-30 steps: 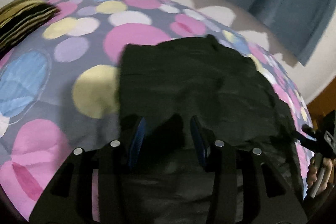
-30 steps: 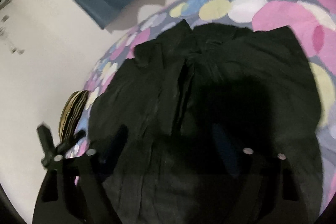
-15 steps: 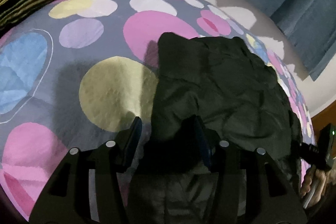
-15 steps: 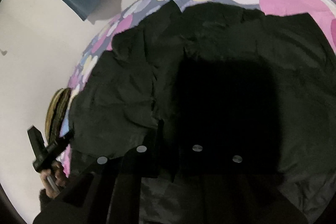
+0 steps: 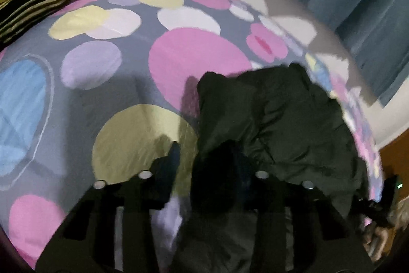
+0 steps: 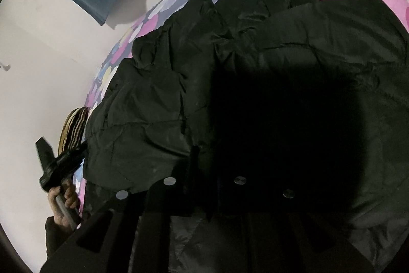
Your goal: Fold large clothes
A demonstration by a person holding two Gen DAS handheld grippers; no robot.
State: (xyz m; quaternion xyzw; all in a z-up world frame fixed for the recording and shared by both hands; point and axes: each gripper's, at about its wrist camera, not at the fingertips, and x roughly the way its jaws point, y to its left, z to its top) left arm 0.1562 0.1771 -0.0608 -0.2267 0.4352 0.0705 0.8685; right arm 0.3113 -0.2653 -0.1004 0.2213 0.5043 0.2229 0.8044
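Closest to me, my left gripper (image 5: 204,165) has its two dark fingers set apart with a bunched fold of the black, crinkly quilted jacket (image 5: 276,124) between them. Blur and shadow hide the contact, so I can't tell whether that fold is pinched or merely sitting in the gap. On the right wrist view, my right gripper (image 6: 217,165) is sunk in deep shadow against the same jacket (image 6: 255,55). One finger edge shows, the other is lost in black, so I cannot tell whether it is clenched or released.

The jacket lies on the bedspread printed with big pink, yellow, blue and lilac circles (image 5: 107,68). In the left view its near-left edge is lifted and rolled over, and a smooth grey lining shows low in both views. The shell looks slick and creased into puffy panels.

Open room — left of the jacket, a broad stretch of flat bedspread runs out to a yellow-and-black striped cushion (image 5: 30,7) at the far-left corner. On the right side the bed edge falls away close beside the jacket.

Beyond the bed there's a pale wall and a teal-blue pleated curtain (image 5: 358,4). A hand on the left gripper's handle (image 6: 64,198) shows at the edge.
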